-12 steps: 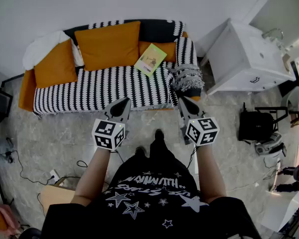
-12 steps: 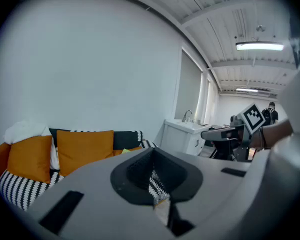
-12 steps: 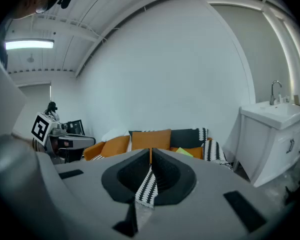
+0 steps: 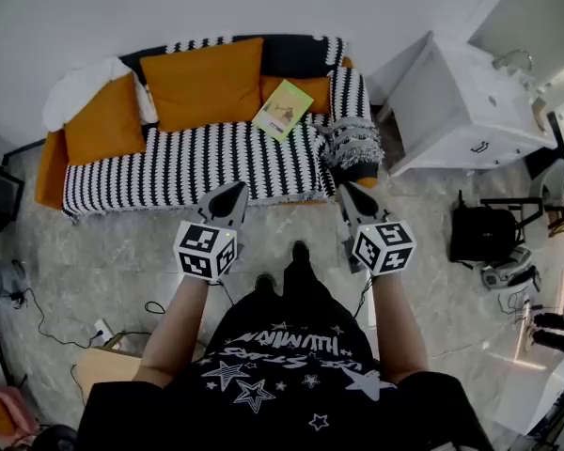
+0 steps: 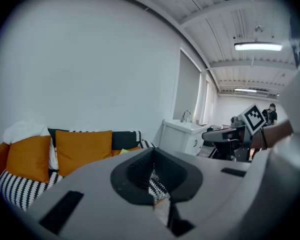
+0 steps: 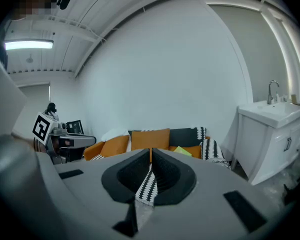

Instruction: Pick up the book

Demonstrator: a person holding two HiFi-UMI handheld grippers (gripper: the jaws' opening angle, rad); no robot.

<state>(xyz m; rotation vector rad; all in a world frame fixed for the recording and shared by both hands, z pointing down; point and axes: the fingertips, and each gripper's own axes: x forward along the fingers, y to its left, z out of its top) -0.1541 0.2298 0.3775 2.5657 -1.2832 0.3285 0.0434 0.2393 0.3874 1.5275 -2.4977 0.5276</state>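
Beyond open grey floor point(image 4: 94, 271), the striped sofa point(image 4: 169, 172) spans the wall, with a white sink cabinet point(image 4: 461, 111) off its right end. Both forearms reach forward. The left hand-held gripper point(image 4: 233, 194) and right hand-held gripper point(image 4: 346, 192) tilt slightly down, jaws closed and empty, near the sofa's front edge. The green book point(image 4: 283, 110) rests at the seat's back edge, toward the right end.

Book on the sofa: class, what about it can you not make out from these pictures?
- Head view: print on the book is too small to read.
- Left gripper view: the left gripper body hides all but a sliver of it.
- Right gripper view: the right gripper body cuts off its lower edge.
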